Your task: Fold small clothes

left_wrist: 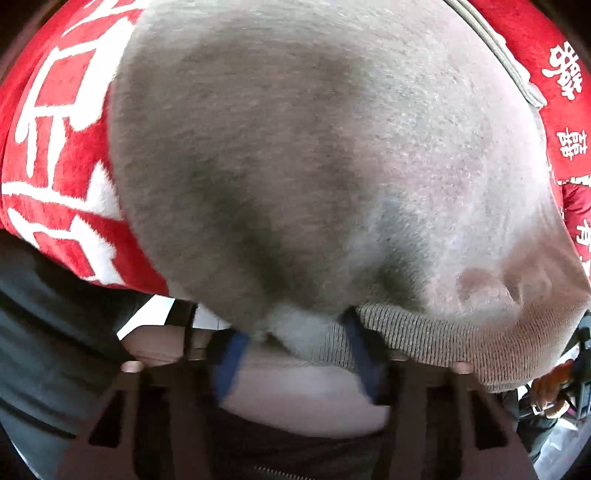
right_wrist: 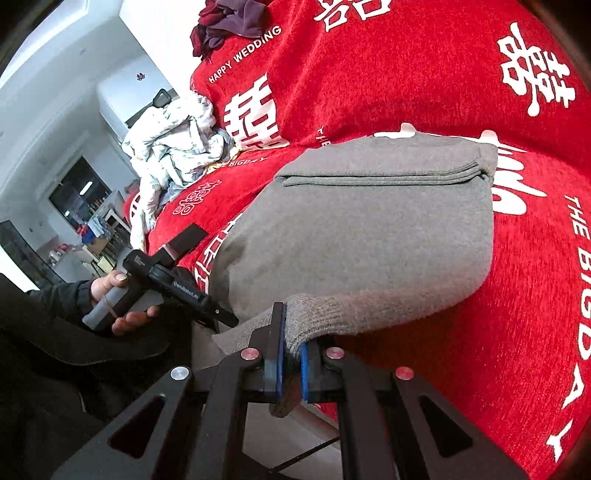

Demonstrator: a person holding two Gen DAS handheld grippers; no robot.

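Note:
A grey knit garment (right_wrist: 362,236) lies partly folded on a red blanket (right_wrist: 406,74), its ribbed hem at the near edge. My right gripper (right_wrist: 291,350) is shut on the ribbed hem (right_wrist: 317,321). In the left wrist view the grey garment (left_wrist: 295,166) fills the frame and its ribbed hem (left_wrist: 424,343) hangs over my left gripper (left_wrist: 295,354), whose blue pads stand apart with cloth bunched between them. The left gripper also shows in the right wrist view (right_wrist: 221,317) at the garment's left corner.
The red blanket with white lettering covers the surface. A crumpled white-patterned cloth pile (right_wrist: 173,147) and dark purple clothes (right_wrist: 229,22) lie at the far left. The surface's near edge drops off below the grippers.

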